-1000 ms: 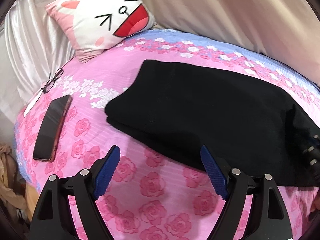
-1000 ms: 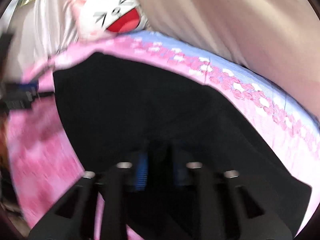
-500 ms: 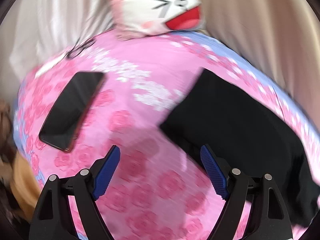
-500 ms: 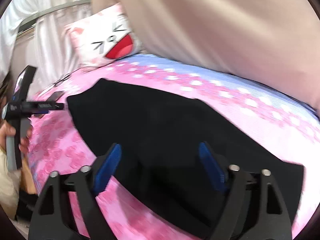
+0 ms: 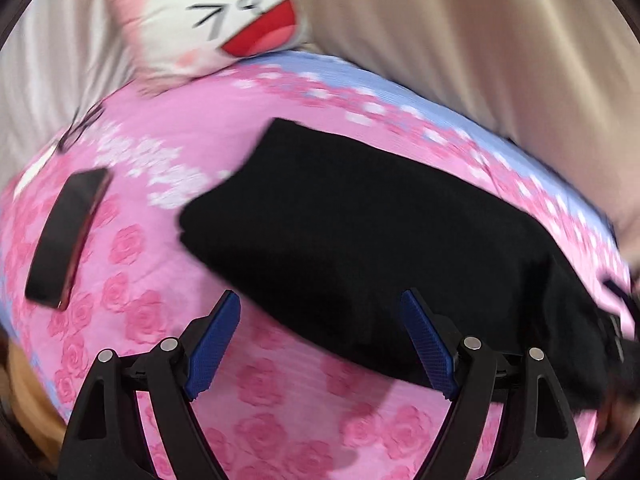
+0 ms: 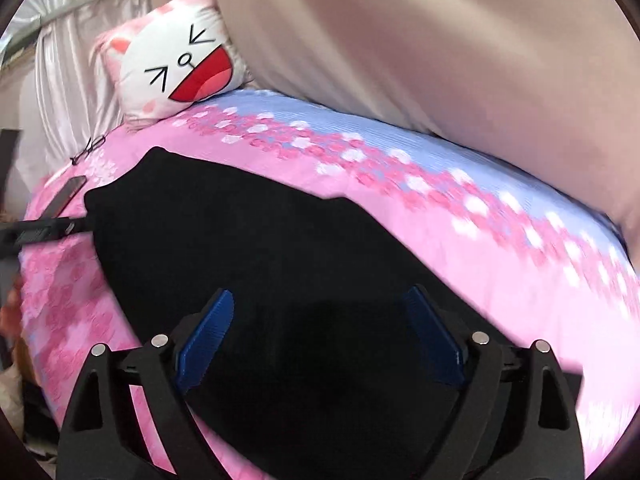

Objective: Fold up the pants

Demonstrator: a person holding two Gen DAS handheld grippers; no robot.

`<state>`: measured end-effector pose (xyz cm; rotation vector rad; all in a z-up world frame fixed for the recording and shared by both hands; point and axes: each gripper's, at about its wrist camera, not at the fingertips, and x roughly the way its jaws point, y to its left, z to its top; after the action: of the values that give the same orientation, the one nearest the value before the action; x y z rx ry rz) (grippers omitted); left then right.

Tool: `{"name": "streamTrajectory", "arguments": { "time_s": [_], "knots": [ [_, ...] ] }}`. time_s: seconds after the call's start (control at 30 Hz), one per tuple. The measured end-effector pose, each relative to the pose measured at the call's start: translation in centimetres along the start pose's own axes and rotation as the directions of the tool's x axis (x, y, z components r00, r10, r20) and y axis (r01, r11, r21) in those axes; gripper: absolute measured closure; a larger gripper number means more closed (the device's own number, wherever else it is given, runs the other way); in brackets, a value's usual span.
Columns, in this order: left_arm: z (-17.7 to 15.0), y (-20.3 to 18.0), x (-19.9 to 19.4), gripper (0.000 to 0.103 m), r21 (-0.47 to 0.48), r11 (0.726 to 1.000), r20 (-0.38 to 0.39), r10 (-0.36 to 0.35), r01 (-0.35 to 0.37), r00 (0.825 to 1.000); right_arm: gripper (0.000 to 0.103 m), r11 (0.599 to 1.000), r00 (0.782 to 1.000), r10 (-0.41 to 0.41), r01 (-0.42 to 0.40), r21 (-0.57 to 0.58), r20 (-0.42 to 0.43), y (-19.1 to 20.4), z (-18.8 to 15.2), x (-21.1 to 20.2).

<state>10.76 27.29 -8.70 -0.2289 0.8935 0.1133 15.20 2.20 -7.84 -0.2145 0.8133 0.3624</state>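
Black pants (image 5: 360,232) lie folded lengthwise in a long strip on the pink rose bedspread (image 5: 260,392). My left gripper (image 5: 324,344) is open and empty, just above the near edge of the pants' left end. My right gripper (image 6: 320,336) is open and empty, hovering over the pants (image 6: 248,248) near their right end. The left gripper (image 6: 44,232) shows at the left edge of the right wrist view.
A cat-face pillow (image 5: 224,20) leans at the head of the bed. A dark phone (image 5: 66,236) and glasses (image 6: 90,148) lie on the bedspread left of the pants. A beige curtain (image 6: 440,60) hangs behind the bed.
The right gripper opened and let go of the pants, then pulled back. The left gripper swung left and then back toward the pants' left end.
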Motion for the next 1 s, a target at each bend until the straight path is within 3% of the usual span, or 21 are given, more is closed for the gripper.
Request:
{"name": "streamTrajectory", "arguments": {
  "time_s": [0.07, 0.13, 0.17, 0.23, 0.37, 0.43, 0.5, 0.57, 0.63, 0.77, 0.9, 1.0],
  "knots": [
    [-0.3, -0.5, -0.1, 0.023, 0.04, 0.999, 0.006, 0.017, -0.017, 1.0, 0.016, 0.999, 0.995, 0.054, -0.054, 0.007, -0.084, -0.9, 0.6, 3.6],
    [-0.5, 0.1, -0.3, 0.023, 0.047, 0.998, 0.009, 0.043, -0.043, 0.999, 0.042, 0.987, 0.978, 0.158, -0.157, 0.02, -0.133, -0.7, 0.6, 5.3],
    [-0.5, 0.5, -0.3, 0.023, 0.043, 0.998, 0.011, 0.052, -0.053, 0.999, 0.046, 0.988, 0.979, 0.156, -0.157, 0.004, -0.133, -0.1, 0.7, 5.4],
    [-0.2, 1.7, -0.2, 0.023, 0.02, 0.997, 0.013, 0.068, -0.068, 0.998, 0.068, 0.988, 0.98, 0.141, -0.148, -0.045, -0.137, 1.4, 1.7, 5.0],
    [0.5, 4.9, 0.8, 0.023, -0.075, 0.991, 0.001, 0.109, -0.109, 0.994, 0.074, 0.986, 0.985, 0.147, -0.154, -0.067, -0.09, 2.9, 3.8, 4.9],
    [0.8, 6.1, 1.3, 0.023, -0.115, 0.986, -0.009, 0.118, -0.118, 0.993, 0.062, 0.989, 0.984, 0.111, -0.123, -0.082, -0.139, 3.6, 3.7, 7.1],
    [1.0, 7.6, 1.8, 0.023, -0.162, 0.982, -0.033, 0.096, -0.1, 0.995, 0.058, 0.992, 0.989, 0.112, -0.116, -0.044, -0.096, 3.3, 3.5, 6.4],
    [1.0, 9.0, 1.9, 0.023, -0.213, 0.976, -0.042, 0.04, -0.048, 0.998, 0.039, 0.993, 0.993, 0.12, -0.12, 0.008, 0.012, 2.4, 3.4, 2.7],
    [1.1, 10.6, 2.0, 0.023, -0.282, 0.959, -0.044, -0.041, 0.026, 0.998, 0.018, 0.996, 0.989, 0.079, -0.083, 0.033, 0.123, 1.5, 3.0, -1.2],
    [2.0, 11.6, 3.6, 0.023, -0.363, 0.926, -0.05, -0.127, 0.1, 0.991, 0.017, 0.991, 0.973, -0.001, -0.03, 0.129, 0.23, -1.4, 0.1, -7.9],
    [3.6, 10.8, 4.8, 0.023, -0.376, 0.923, -0.046, -0.107, 0.082, 0.993, 0.012, 0.975, 0.973, -0.114, 0.071, 0.211, 0.2, -3.6, -3.1, -10.8],
    [4.6, 9.6, 5.6, 0.024, -0.368, 0.929, -0.047, -0.047, 0.026, 0.998, 0.008, 0.948, 0.968, -0.211, 0.168, 0.27, 0.139, -5.7, -6.3, -12.2]
  ]
}}
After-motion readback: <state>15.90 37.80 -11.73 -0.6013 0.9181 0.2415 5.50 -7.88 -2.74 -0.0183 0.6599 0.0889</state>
